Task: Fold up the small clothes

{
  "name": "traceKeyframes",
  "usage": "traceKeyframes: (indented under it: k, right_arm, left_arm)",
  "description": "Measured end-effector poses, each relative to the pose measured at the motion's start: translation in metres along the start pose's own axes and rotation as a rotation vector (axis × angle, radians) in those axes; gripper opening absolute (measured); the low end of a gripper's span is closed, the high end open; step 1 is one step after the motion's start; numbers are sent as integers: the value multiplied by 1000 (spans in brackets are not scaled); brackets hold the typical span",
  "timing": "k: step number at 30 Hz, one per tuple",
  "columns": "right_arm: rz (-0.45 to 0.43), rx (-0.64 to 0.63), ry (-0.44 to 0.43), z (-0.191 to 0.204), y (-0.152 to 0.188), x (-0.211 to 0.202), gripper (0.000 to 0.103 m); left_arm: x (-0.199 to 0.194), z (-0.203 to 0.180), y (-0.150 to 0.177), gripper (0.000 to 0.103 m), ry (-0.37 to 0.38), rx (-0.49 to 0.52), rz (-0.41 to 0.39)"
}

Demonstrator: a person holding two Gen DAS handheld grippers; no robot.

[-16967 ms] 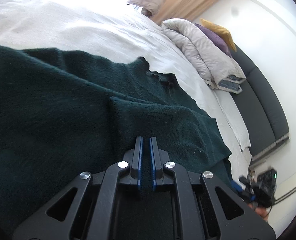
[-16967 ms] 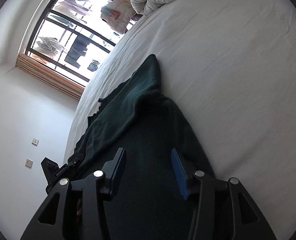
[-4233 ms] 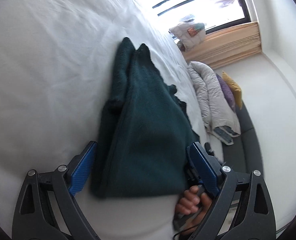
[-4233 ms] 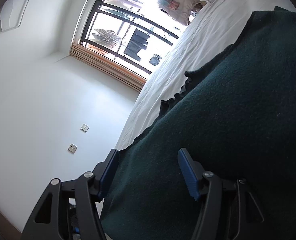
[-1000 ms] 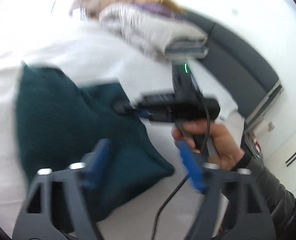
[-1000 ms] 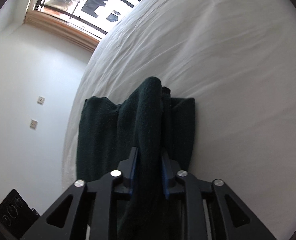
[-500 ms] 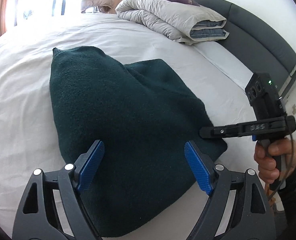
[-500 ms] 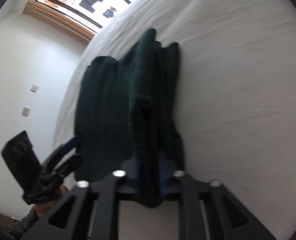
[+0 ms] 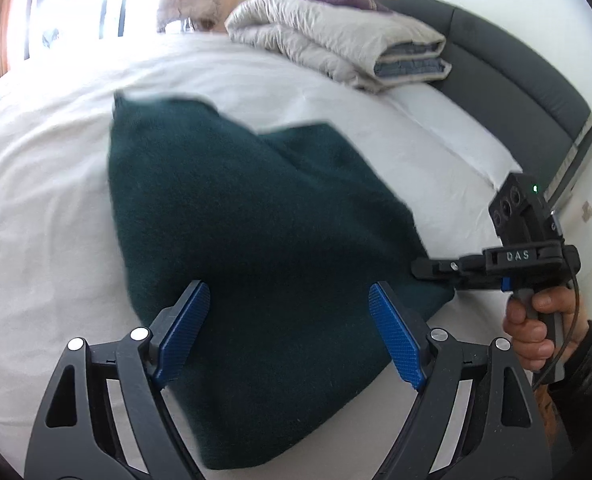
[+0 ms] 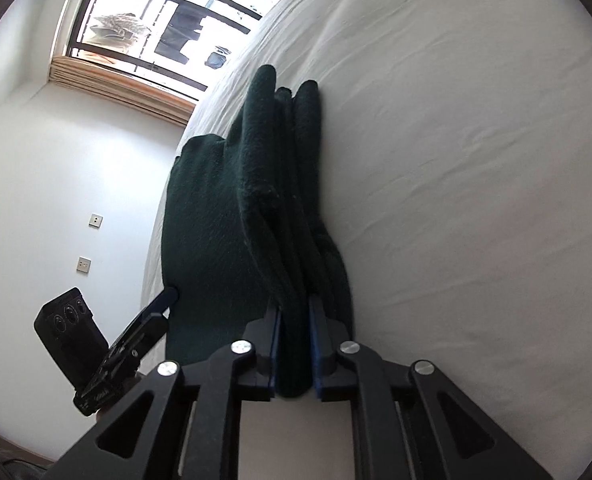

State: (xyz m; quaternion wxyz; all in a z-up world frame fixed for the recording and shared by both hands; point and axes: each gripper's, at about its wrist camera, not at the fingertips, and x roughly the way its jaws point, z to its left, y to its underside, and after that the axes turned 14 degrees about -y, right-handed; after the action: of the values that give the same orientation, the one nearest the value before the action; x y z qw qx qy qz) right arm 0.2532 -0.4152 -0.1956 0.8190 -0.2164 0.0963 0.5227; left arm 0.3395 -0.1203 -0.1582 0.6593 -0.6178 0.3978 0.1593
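That dark green sweater (image 9: 256, 248) mid-frame on the white bed (image 9: 36, 208) looks thick, floppy, fairly light. Right gripper (image 10: 294, 344) pinches its bunched corner; left gripper (image 9: 290, 332) hovers wide. I'd grab folded edges.

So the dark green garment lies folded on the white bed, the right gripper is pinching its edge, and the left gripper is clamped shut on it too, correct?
Not quite. The left gripper is open: in the left wrist view its blue fingers stand wide apart above the dark green garment, gripping nothing. The rest holds: the garment lies folded on the white bed, and the right gripper pinches its edge.
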Motion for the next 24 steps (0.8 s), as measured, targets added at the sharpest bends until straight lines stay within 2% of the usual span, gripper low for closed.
traceKeyframes:
  k: [2, 4, 6, 9, 11, 14, 16, 17, 18, 19, 24]
  right_arm:
    - [-44, -69, 91, 19, -3, -19, 24]
    - [-74, -134, 180, 35, -8, -29, 24]
    - [-86, -154, 110, 49, -19, -27, 24]
    - [-63, -220, 50, 68, -38, -1, 21]
    - [-34, -232, 4, 72, -58, 25, 18]
    - [-13, -177, -32, 62, -89, 58, 17]
    - [-11, -174, 40, 55, -101, 76, 17]
    - [-4, -152, 86, 45, -108, 83, 13]
    - [-4, -134, 95, 38, -111, 86, 0]
    - [-13, -121, 102, 30, -113, 85, 0]
    - [-78, -98, 28, 7, -101, 70, 0]
  left_arm:
    - [-10, 5, -11, 82, -58, 21, -49]
    - [-10, 15, -27, 82, -104, 35, -82]
    - [4, 28, -54, 81, -144, 38, -77]
    - [34, 35, -88, 68, -195, 70, -33]
    - [51, 44, -97, 59, -211, 49, 2]
    - [81, 60, -95, 58, -241, 2, 68]
    - [92, 66, -85, 59, -247, 1, 66]
    - [93, 69, -80, 60, -244, 3, 41]
    - [95, 71, -77, 61, -236, -5, 34]
    - [97, 76, -76, 62, -216, -28, 34]
    - [105, 85, -72, 65, -179, -65, 15]
